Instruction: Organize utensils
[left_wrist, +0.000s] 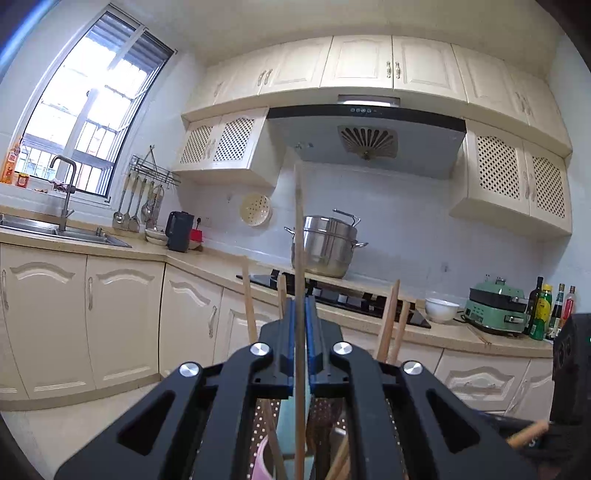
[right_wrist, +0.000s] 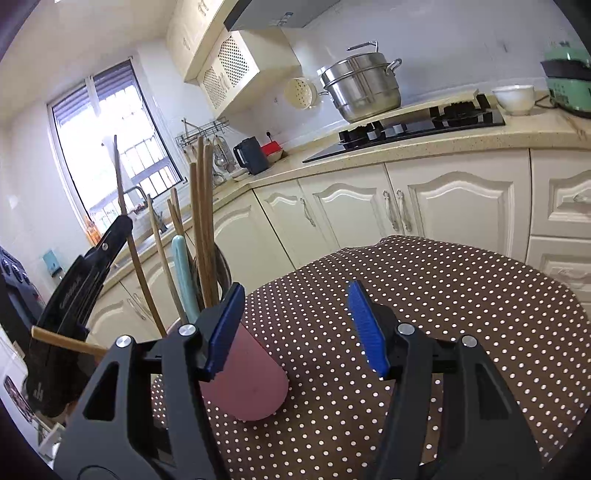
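Observation:
My left gripper (left_wrist: 300, 302) is shut on a thin wooden chopstick (left_wrist: 297, 221) that stands upright between its blue pads. Below it sits a pink cup (left_wrist: 263, 458) with several wooden utensils (left_wrist: 388, 321) and a teal handle (left_wrist: 288, 424). In the right wrist view the pink cup (right_wrist: 251, 380) stands on the dotted tablecloth (right_wrist: 443, 295), holding wooden utensils (right_wrist: 201, 221) and the teal handle (right_wrist: 183, 273). The left gripper (right_wrist: 125, 221) hangs above the cup with the chopstick (right_wrist: 119, 177) in it. My right gripper (right_wrist: 297, 328) is open and empty, its left finger (right_wrist: 225, 328) in front of the cup.
A kitchen counter runs behind the table with a gas hob (right_wrist: 424, 125), a steel steamer pot (right_wrist: 362, 88), a white bowl (right_wrist: 513, 98), a green appliance (left_wrist: 496, 310), bottles (left_wrist: 543, 310), a dark kettle (left_wrist: 179, 230) and a sink (left_wrist: 55, 227). A loose wooden stick (right_wrist: 62, 341) juts out by the left gripper.

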